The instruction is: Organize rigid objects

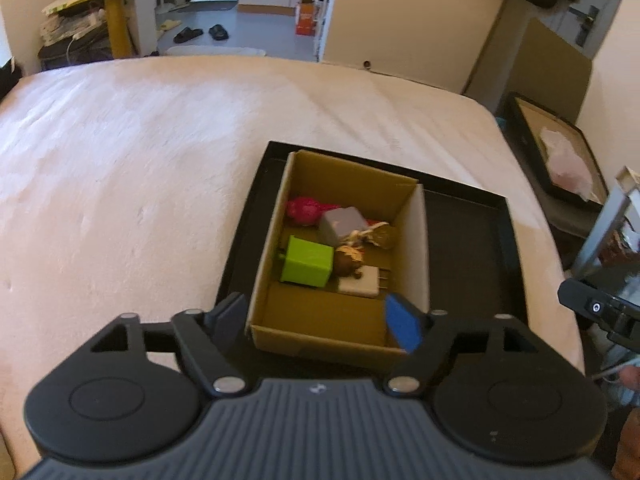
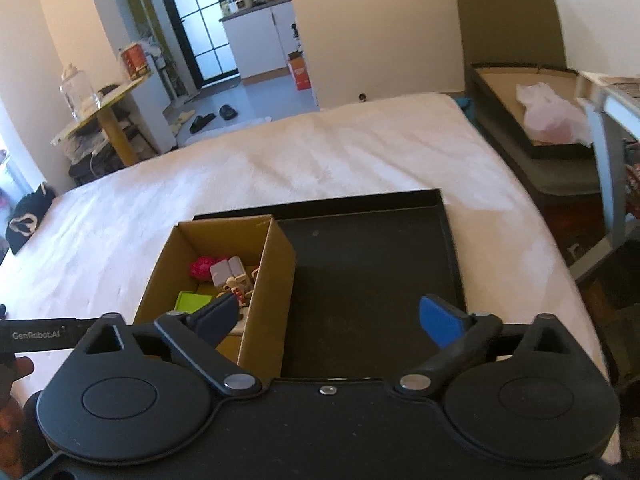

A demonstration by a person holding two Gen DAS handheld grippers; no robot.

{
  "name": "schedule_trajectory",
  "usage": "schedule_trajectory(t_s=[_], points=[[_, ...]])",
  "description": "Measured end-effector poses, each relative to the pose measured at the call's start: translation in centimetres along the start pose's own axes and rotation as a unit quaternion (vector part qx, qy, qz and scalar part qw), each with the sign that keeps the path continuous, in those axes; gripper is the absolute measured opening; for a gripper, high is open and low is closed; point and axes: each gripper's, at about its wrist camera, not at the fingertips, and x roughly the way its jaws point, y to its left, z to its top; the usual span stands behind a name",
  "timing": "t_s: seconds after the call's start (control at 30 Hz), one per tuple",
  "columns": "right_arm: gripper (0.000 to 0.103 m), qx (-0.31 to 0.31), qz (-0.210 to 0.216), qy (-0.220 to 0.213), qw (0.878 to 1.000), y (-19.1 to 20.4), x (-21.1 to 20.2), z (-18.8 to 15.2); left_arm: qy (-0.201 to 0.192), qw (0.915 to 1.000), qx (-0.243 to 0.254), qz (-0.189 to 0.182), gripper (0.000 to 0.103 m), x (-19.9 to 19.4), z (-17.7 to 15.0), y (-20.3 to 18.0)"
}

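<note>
— Start with the tongs. How do they stand?

— The left gripper [image 1: 318, 320] is spread wide and holds nothing. Its two fingers straddle the near wall of the cardboard box [image 1: 320, 332]; the blue-padded fingertip [image 1: 402, 326] sits over the box's near right corner, the dark one just outside the near left corner.

— And the other?

— The right gripper [image 2: 332, 316] is also wide apart and empty. Its left finger overlaps the near end of the cardboard box [image 2: 266, 292] in the right wrist view, and its blue fingertip [image 2: 440, 320] hangs above the bare floor of the black tray [image 2: 372, 280].

— Where are the things being organized?

— All inside the box, ahead of the left gripper's fingers. Nearest is a white charger plug [image 1: 360, 284], lying flat with its prongs pointing right. Just left of it sits a green block [image 1: 307, 266]. Behind the plug is a small brown round piece [image 1: 347, 261], touching or nearly touching both. Further back comes a grey cube [image 1: 344, 224], tilted, with a small tan figure [image 1: 378, 234] beside it on the right, and a pink toy [image 1: 304, 210] in the far left corner.

— Does the right camera show them as well?

— Partly. The pink toy [image 2: 204, 268], grey cube [image 2: 224, 270] and green block [image 2: 192, 302] show over the box wall; the rest is too small or hidden by the finger.

— And around the box?

— The box stands in the left part of the black tray [image 1: 468, 248], whose right part is bare. The tray lies on a pale bed [image 1: 140, 160].
</note>
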Motion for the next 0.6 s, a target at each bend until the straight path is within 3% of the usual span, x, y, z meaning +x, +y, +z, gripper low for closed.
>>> schedule_trajectory(t_s=[0.33,0.6], points=[[0.103,0.004,0.002,-0.011,1.000,0.4,-3.9,-0.6,-0.006,0.9993,0.036,-0.007,0.097,-3.5,-1.3,-2.3],[0.103,-0.015,-0.003,-0.005,1.000,1.4,-6.1,-1.7,-0.008,0.9983,0.057,-0.012,0.098,-5.7,-2.6,-3.0]])
